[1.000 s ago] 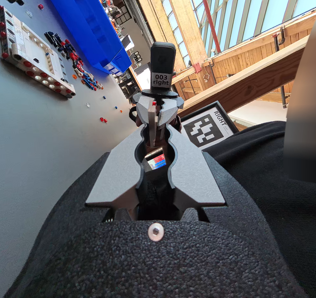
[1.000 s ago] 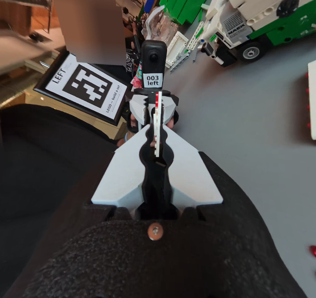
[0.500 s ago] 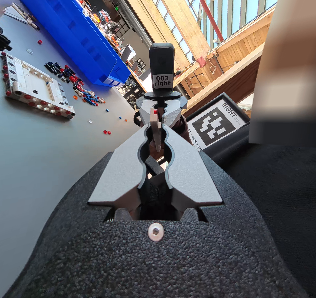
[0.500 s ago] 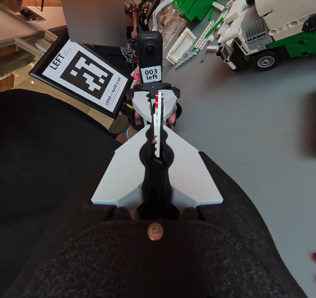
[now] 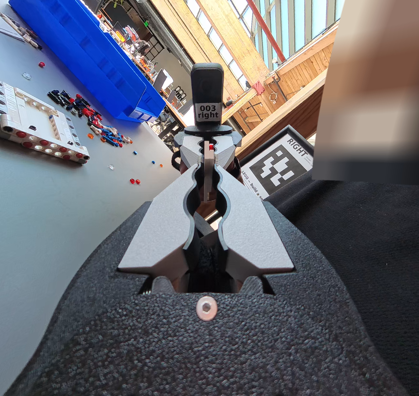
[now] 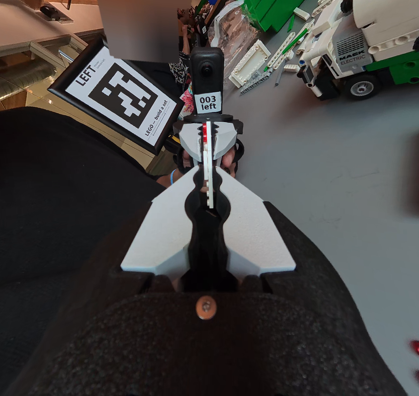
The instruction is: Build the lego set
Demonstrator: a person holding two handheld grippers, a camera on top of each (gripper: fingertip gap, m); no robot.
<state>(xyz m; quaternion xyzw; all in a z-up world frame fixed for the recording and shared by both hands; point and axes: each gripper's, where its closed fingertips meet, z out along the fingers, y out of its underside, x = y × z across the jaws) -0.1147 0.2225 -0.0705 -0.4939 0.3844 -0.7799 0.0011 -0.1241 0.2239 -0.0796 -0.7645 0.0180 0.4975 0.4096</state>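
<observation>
**Both grippers clamp one white plate, nose to nose above the table**

Left gripper [image 5: 207, 169] and right gripper [image 6: 208, 169] face each other, tips nearly touching. Thin white plate [image 6: 210, 180] runs edge-on between them, off the grey table [image 5: 56, 203], in mid-air.

- Left: closed on the plate's far end in the right wrist view, pads pressing both faces. Red studs [image 6: 204, 131] sit on that end, inside its jaws.
- Right: closed on the other end, pads tight on the plate in the left wrist view.
- A hand [image 6: 229, 160] wraps the left gripper's handle.

Around:
- Left wrist view: blue bin [image 5: 90, 51], white holed frame [image 5: 40, 131] with red pins, heap of small pins [image 5: 90, 117], all well apart from the grippers.
- Right wrist view: white-and-green toy truck [image 6: 362, 44], loose white beams [image 6: 249, 67], framed marker card [image 6: 120, 94] by the dark clothing.
</observation>
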